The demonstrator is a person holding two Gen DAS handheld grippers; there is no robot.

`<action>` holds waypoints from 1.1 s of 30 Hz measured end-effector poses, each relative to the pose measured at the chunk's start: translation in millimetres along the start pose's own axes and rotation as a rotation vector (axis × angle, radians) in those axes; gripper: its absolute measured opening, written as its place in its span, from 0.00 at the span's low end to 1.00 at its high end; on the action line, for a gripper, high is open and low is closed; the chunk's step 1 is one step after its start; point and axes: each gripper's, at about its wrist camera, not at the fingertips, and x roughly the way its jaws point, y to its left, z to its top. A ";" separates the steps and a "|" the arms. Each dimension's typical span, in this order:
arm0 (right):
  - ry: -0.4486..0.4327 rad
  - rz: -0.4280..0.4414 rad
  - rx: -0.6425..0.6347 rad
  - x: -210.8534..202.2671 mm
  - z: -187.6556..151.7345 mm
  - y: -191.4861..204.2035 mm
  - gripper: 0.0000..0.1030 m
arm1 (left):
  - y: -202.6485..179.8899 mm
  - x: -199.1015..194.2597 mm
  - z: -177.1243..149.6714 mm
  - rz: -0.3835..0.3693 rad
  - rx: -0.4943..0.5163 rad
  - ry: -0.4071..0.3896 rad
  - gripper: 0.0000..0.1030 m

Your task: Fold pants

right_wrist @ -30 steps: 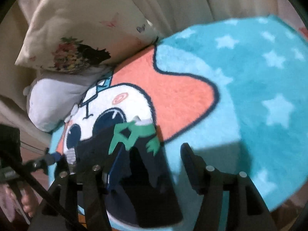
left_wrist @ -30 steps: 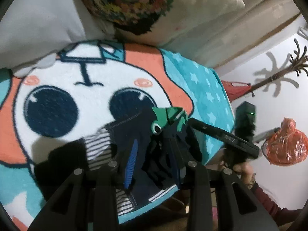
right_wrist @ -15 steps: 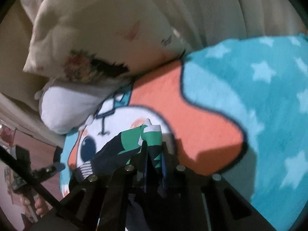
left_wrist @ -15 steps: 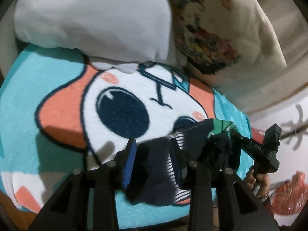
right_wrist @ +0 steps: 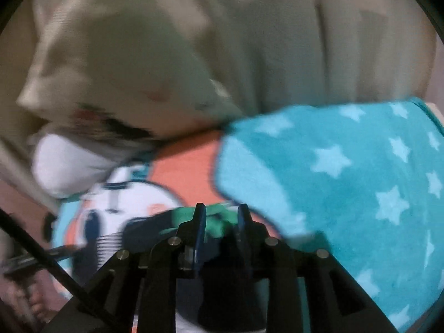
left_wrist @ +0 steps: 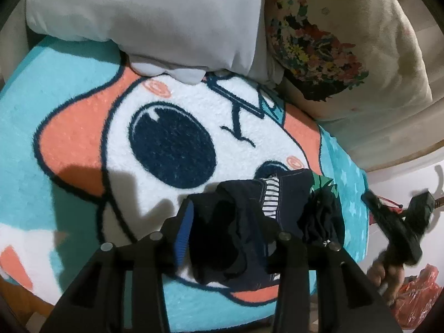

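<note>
Small dark navy pants [left_wrist: 288,208] with a striped waistband and green print lie bunched on a cartoon-face blanket [left_wrist: 91,144]. My left gripper [left_wrist: 222,222] is closed on a dark fold of the pants, its blue-padded fingers [left_wrist: 183,230] pressing the cloth. My right gripper [right_wrist: 220,222] is shut on the green-printed end of the pants [right_wrist: 219,222], in a blurred view. The right gripper also shows in the left wrist view [left_wrist: 388,222], at the right.
A white pillow [left_wrist: 155,14] and a floral cushion [left_wrist: 333,36] lie at the blanket's far edge. The teal starred part of the blanket [right_wrist: 360,180] spreads to the right. A red plastic bag [left_wrist: 416,299] sits on the floor beyond the edge.
The right gripper closed on the green-printed end of the pants and lifted it. The left gripper swung left and gathered the dark cloth between its fingers.
</note>
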 end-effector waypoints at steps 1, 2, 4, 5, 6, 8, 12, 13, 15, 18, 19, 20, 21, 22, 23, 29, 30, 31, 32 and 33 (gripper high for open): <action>0.038 0.060 0.002 5.8 -6.4 8.3 0.26 | 0.7 1.9 0.4 -0.002 -0.005 0.003 0.38; 0.089 0.105 -0.003 16.7 -15.8 16.6 0.26 | 1.2 3.6 0.8 -0.004 -0.009 0.006 0.38; 0.146 0.094 -0.018 37.4 -30.5 25.0 0.26 | 2.8 5.5 2.1 -0.003 -0.018 0.012 0.38; 0.174 0.078 -0.018 49.1 -37.2 25.9 0.26 | 4.4 5.9 2.9 -0.003 -0.023 0.014 0.38; 0.215 0.070 -0.004 62.3 -43.9 24.1 0.26 | 6.4 5.9 4.0 -0.007 -0.030 0.016 0.39; 0.254 0.045 0.042 74.0 -52.5 18.5 0.26 | 11.3 4.9 7.0 -0.017 -0.041 0.024 0.41; 0.169 0.042 -0.017 45.6 -52.4 39.4 0.42 | 16.8 6.9 14.5 -0.056 -0.037 0.052 0.50; 0.145 0.046 -0.049 36.8 -54.8 50.3 0.52 | 16.2 11.0 16.6 -0.069 -0.024 0.070 0.52; 0.121 0.071 -0.098 28.1 -62.2 72.3 0.56 | 15.4 20.4 19.2 -0.077 -0.001 0.101 0.53; 0.132 0.106 -0.225 33.2 -81.6 120.1 0.56 | 13.2 38.1 21.8 -0.097 0.030 0.155 0.54; 0.135 0.101 -0.291 36.9 -90.4 138.1 0.56 | 12.3 43.2 23.1 -0.100 0.040 0.169 0.58; 0.137 0.092 -0.351 40.9 -99.4 155.4 0.56 | 11.7 46.4 24.2 -0.107 0.047 0.178 0.60; 0.131 0.077 -0.433 45.3 -111.0 176.7 0.56 | 10.8 48.8 25.4 -0.114 0.055 0.188 0.61; 0.121 0.060 -0.484 48.1 -118.7 188.5 0.56 | 9.7 50.4 26.8 -0.125 0.068 0.198 0.63; 0.106 0.023 -0.556 53.5 -130.1 203.6 0.56 | 8.7 51.2 27.7 -0.133 0.078 0.206 0.63; 0.095 -0.131 -0.709 89.0 -172.3 231.5 0.56 | 1.5 57.5 26.6 -0.120 0.183 0.267 0.39; 0.099 -0.148 -0.699 94.8 -175.0 230.1 0.56 | 2.4 57.6 26.7 -0.122 0.182 0.273 0.38; 0.107 -0.154 -0.677 100.1 -175.8 227.8 0.53 | 2.6 56.0 26.8 -0.128 0.184 0.273 0.35; 0.109 -0.151 -0.654 104.1 -174.0 227.2 0.50 | 1.7 53.6 26.6 -0.127 0.194 0.271 0.32; 0.110 -0.145 -0.623 103.6 -171.7 225.4 0.40 | -0.1 50.7 26.3 -0.123 0.203 0.264 0.30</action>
